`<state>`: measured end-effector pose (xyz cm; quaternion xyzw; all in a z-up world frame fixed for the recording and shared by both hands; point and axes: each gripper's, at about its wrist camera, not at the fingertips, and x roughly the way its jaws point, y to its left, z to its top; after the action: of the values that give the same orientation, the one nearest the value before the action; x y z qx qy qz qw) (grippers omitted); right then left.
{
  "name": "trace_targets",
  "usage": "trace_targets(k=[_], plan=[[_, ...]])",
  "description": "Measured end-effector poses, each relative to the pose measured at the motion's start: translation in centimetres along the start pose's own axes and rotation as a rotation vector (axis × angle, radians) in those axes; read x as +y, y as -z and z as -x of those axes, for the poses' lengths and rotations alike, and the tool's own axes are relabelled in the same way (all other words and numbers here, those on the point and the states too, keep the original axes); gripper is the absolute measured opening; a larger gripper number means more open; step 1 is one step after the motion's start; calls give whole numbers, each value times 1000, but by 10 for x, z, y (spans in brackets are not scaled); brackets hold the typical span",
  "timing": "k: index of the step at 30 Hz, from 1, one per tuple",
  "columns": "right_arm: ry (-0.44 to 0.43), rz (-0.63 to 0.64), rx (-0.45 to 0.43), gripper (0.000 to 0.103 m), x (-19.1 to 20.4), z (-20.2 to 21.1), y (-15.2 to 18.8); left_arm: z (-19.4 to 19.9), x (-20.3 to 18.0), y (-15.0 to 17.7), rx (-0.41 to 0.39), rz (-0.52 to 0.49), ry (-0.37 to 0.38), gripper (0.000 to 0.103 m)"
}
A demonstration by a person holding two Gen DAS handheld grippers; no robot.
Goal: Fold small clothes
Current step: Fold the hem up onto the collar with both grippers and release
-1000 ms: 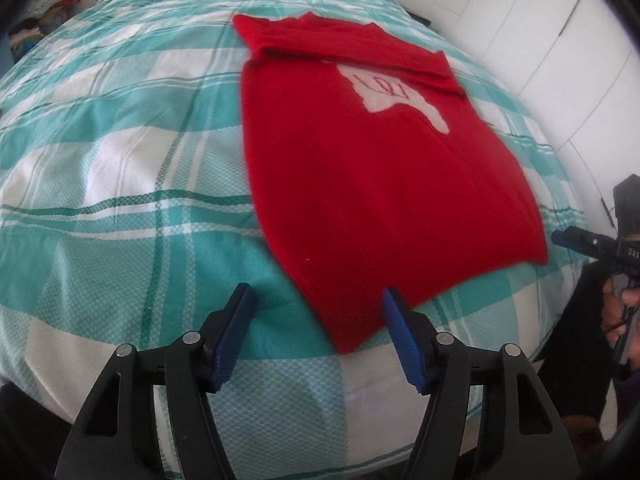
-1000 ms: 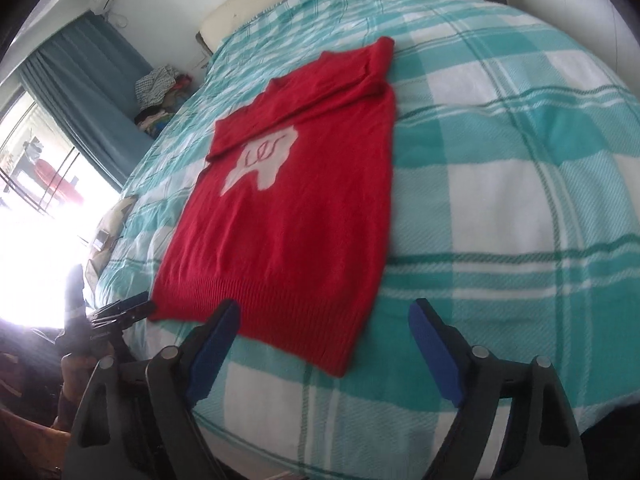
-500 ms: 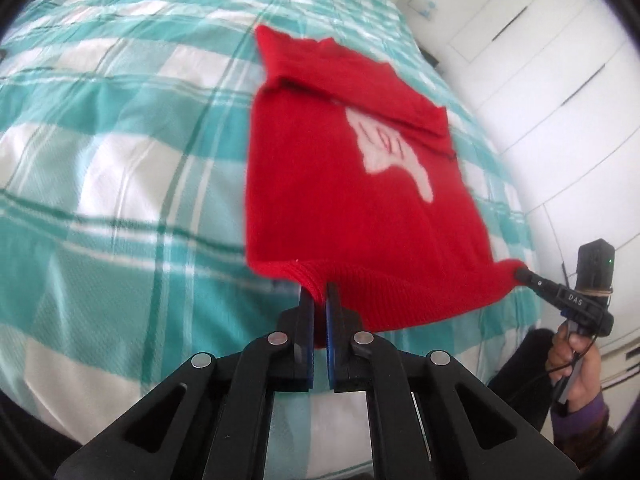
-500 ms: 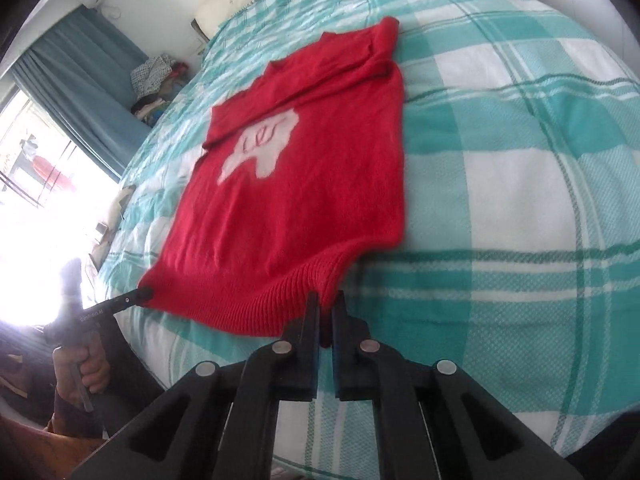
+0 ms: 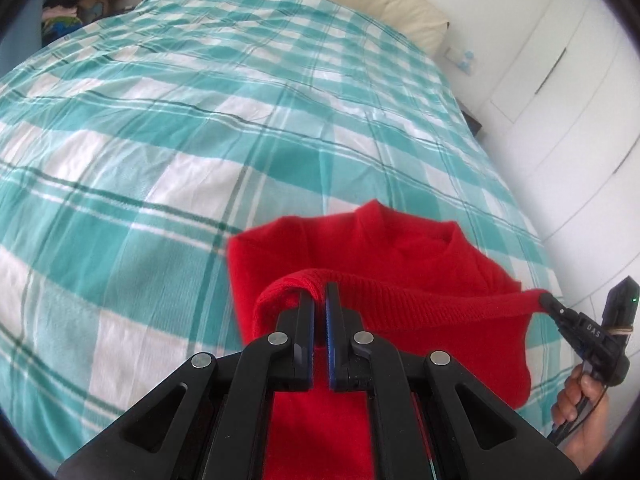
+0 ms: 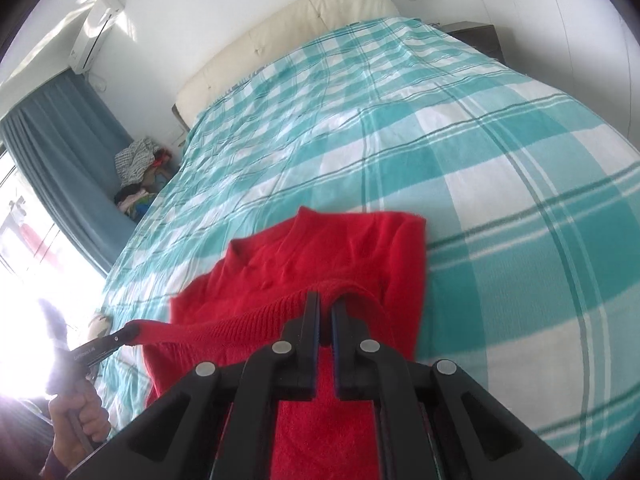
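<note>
On the teal-checked bed (image 5: 168, 152): red knitted jumper (image 5: 380, 248), hem since lifted over its chest; left claw (image 5: 320, 300) and right claw (image 6: 325, 304) each pinching the hem.

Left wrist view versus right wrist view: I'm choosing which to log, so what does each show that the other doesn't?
Only the left wrist view shows the white wardrobe doors and the right gripper pinching the hem from outside. Only the right wrist view shows the blue curtain, the air conditioner, the nightstand and the left gripper at the other hem corner. Both show the red sweater lifted by its ribbed hem over the teal checked bedspread, the headboard and a clothes pile.
</note>
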<state>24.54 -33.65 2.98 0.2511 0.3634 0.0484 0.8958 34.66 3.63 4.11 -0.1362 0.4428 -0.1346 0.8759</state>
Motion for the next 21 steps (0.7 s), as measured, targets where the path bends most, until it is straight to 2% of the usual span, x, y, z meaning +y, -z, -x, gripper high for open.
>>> trace_targets(k=[3, 4, 5, 7, 8, 9, 11, 14, 17, 21], plan=[[2, -46, 4, 5, -14, -35, -23, -30, -3, -22, -1, 2, -27, 4], [-6, -66, 13, 5, -19, -47, -28, -39, -3, -27, 1, 4, -42, 6], [-27, -89, 21, 6, -25, -57, -31, -46, -1, -31, 7, 14, -62, 12], [-37, -117, 22, 11, -32, -68, -34, -54, 5, -35, 11, 42, -126, 38], [-31, -116, 8, 22, -33, -68, -35, -51, 9, -36, -11, 51, -159, 62], [-31, -109, -12, 30, -33, -64, -35, -44, 13, -35, -49, 58, -176, 74], [-31, -91, -38, 30, -32, -54, -35, -29, 21, -32, -109, 60, -187, 81], [1, -29, -52, 30, -27, -38, -30, -10, 27, -23, -129, 40, -203, 81], [12, 30, -46, 30, -21, -19, -16, 19, 19, -2, -178, -34, -231, 83], [42, 117, -15, 33, -14, 0, 8, 54, 4, 30, -256, -129, -270, 90]])
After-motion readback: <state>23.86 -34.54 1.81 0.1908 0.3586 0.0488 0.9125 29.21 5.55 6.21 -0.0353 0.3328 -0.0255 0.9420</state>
